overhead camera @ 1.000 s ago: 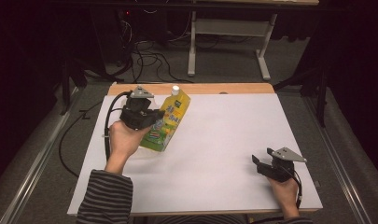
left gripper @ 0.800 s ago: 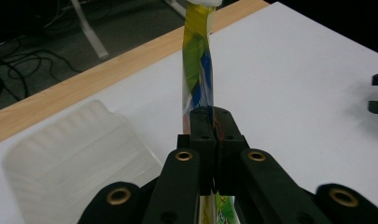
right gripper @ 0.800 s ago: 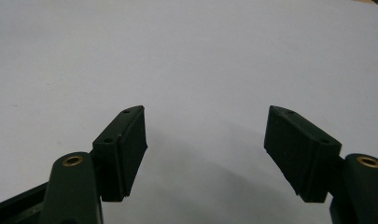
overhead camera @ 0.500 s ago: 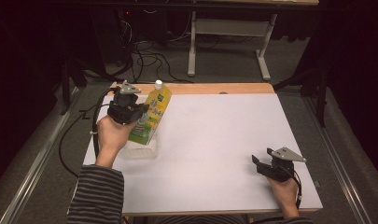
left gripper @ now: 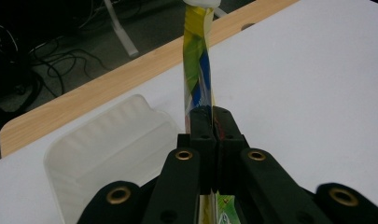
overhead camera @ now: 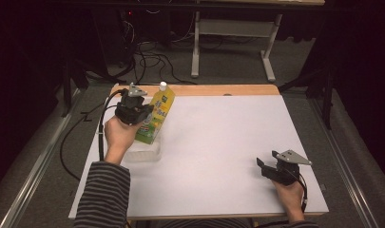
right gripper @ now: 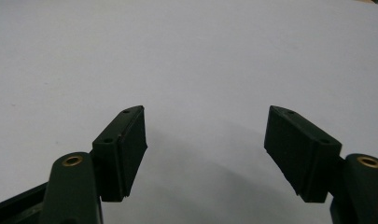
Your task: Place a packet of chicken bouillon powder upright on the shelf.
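White table spans the centre of the high view. A clear plastic tray sits at its left, just below the pouch. The left gripper, upper left of frame, has its jaws clamped tight on a yellow-green spouted pouch, held tilted over the tray. The right gripper, lower right, rests with jaws wide apart, holding nothing.

A dark-and-grey striped long sleeve is worn on the left arm. Each black hand-held gripper is topped by a grey three-cornered plate, fitted with brass-ringed screws and trailed by a black cable.
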`<state>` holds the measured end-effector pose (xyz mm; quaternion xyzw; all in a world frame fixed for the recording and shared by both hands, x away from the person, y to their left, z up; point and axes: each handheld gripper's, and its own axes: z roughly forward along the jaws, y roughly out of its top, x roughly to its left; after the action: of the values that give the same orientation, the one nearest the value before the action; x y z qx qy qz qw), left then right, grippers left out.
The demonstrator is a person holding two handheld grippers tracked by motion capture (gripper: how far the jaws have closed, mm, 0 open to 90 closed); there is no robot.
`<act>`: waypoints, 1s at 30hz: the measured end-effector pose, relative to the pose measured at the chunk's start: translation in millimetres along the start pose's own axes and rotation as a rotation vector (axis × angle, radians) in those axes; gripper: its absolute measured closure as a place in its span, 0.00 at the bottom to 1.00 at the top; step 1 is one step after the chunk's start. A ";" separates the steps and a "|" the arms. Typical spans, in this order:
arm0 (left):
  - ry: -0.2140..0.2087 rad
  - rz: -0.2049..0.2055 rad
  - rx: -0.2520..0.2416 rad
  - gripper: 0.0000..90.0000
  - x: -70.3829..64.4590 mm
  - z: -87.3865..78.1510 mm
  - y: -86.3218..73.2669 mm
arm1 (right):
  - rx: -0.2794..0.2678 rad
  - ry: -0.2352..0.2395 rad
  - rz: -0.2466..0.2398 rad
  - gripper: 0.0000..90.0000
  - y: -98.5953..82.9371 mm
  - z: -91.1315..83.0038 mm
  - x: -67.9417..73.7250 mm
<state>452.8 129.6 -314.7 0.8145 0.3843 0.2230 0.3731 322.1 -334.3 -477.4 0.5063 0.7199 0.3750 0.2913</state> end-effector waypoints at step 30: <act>-0.028 -0.064 0.232 0.87 11.6 17.9 -16.4 | -0.005 -0.009 -0.013 0.34 0.0 0.1 0.7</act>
<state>463.9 138.0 -337.7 0.8424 0.4281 0.1538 0.2888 321.9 -333.7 -477.5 0.5028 0.7208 0.3725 0.2982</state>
